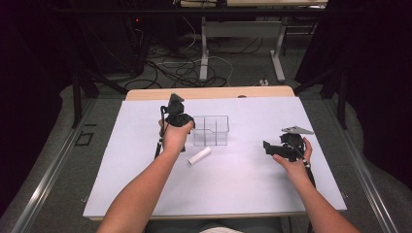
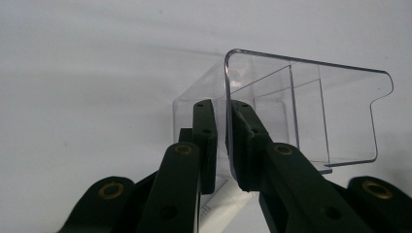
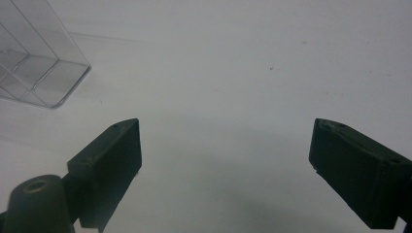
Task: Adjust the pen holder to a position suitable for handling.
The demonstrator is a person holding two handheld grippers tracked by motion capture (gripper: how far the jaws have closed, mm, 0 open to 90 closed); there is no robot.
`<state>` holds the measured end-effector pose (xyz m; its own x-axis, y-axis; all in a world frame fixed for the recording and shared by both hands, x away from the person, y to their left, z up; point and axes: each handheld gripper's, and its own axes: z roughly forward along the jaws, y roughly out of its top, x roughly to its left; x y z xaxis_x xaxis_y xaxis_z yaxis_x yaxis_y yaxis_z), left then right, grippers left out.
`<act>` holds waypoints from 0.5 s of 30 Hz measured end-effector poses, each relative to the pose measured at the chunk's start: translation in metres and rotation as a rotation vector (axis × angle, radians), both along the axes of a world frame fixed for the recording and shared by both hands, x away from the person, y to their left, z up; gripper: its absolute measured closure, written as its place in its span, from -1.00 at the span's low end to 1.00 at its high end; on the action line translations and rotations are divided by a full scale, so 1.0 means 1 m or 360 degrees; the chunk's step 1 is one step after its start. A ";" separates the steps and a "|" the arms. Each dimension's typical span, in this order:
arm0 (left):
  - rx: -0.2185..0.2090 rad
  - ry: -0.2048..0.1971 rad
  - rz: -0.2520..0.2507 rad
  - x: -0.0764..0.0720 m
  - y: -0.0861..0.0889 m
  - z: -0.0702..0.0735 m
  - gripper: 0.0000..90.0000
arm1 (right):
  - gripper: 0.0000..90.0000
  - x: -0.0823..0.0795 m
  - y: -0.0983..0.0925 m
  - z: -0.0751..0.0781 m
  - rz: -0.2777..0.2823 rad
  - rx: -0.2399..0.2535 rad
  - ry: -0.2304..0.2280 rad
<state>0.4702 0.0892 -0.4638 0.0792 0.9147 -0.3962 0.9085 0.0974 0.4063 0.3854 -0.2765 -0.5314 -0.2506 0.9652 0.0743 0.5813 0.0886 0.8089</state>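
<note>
Count on table (image 1: 145,194), white surface:
- Clear plastic divided box (image 1: 212,130): 1. Compartments visible from the high view: 3.
- White cylindrical tube (image 1: 199,156): 1, lying on its side.
- Handheld two-jaw grippers: 2, i.e. left gripper (image 1: 187,122) and right gripper (image 1: 266,146).
- Person's hands: 2, one per gripper.

I see black grippers (image 1: 180,118), brass rivets on mine, a clear plastic box (image 1: 211,130), a white tube (image 1: 199,156), a white table sheet (image 1: 243,184) with a tan wood edge.
</note>
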 end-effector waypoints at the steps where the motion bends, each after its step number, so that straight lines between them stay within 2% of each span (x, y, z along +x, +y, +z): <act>1: -0.0014 -0.0005 0.0005 0.001 0.001 -0.001 0.81 | -0.75 0.000 0.000 0.000 0.0000 0.0002 0.0000; 4: -0.0050 -0.0002 0.0005 0.001 0.003 -0.003 0.79 | -0.75 0.000 0.000 0.000 0.0004 -0.0003 -0.0005; 8: -0.0064 -0.0016 -0.0017 0.000 0.003 -0.002 0.70 | -0.75 0.000 0.000 0.000 0.0007 -0.0009 -0.0003; 13: -0.0049 -0.0042 -0.0073 -0.001 0.004 -0.003 0.60 | -0.75 0.000 0.000 0.000 0.0003 -0.0004 -0.0001; 15: -0.0089 -0.0044 -0.0088 -0.001 0.005 -0.004 0.56 | -0.75 0.000 0.000 0.000 0.0002 -0.0003 -0.0003</act>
